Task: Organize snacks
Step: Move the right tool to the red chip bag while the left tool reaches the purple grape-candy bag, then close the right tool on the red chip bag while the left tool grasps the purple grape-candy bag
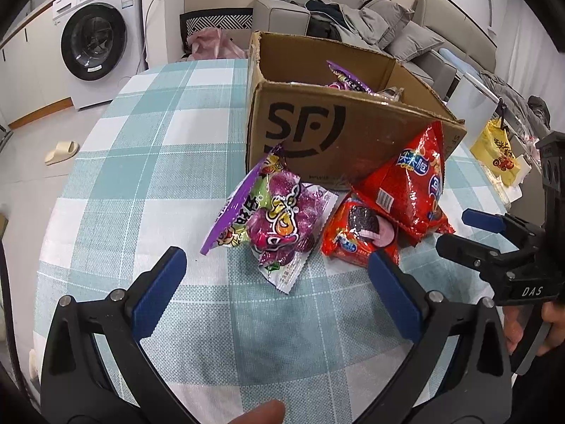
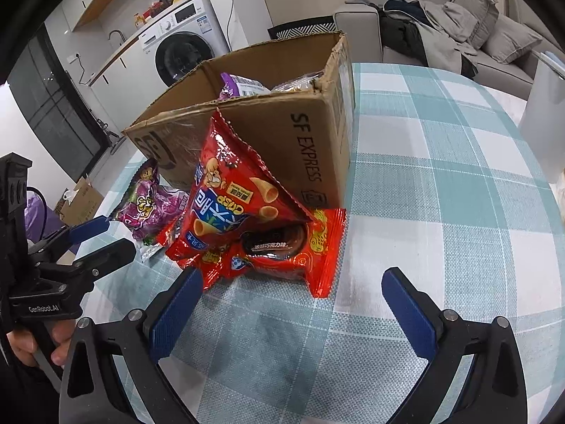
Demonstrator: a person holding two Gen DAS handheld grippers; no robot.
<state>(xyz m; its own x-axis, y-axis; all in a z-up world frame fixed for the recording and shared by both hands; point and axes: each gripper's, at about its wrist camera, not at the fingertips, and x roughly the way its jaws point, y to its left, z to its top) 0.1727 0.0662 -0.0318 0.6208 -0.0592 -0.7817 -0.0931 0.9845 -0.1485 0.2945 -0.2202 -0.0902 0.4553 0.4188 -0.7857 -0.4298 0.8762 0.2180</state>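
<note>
An open cardboard box [image 1: 353, 134] stands on the checked table and holds a purple packet [image 1: 348, 77] and other snacks. In front of it lie a purple candy bag [image 1: 279, 215], a red cone-snack bag [image 1: 413, 180] leaning on the box, and a red cookie packet [image 1: 356, 229]. My left gripper [image 1: 279, 265] is open and empty, just short of the purple bag. My right gripper [image 2: 293, 282] is open and empty, just short of the red cookie packet [image 2: 293, 243] and the red cone-snack bag [image 2: 229, 205]. The box [image 2: 282, 134] and the purple bag [image 2: 148, 205] also show there.
The table has a teal and white checked cloth [image 1: 159, 162]. A washing machine [image 1: 95, 35] stands at the back left, a sofa [image 1: 370, 17] with clothes behind the box. A yellow bag [image 1: 498, 152] hangs at the right. A white panel [image 2: 547, 113] stands at the table's right edge.
</note>
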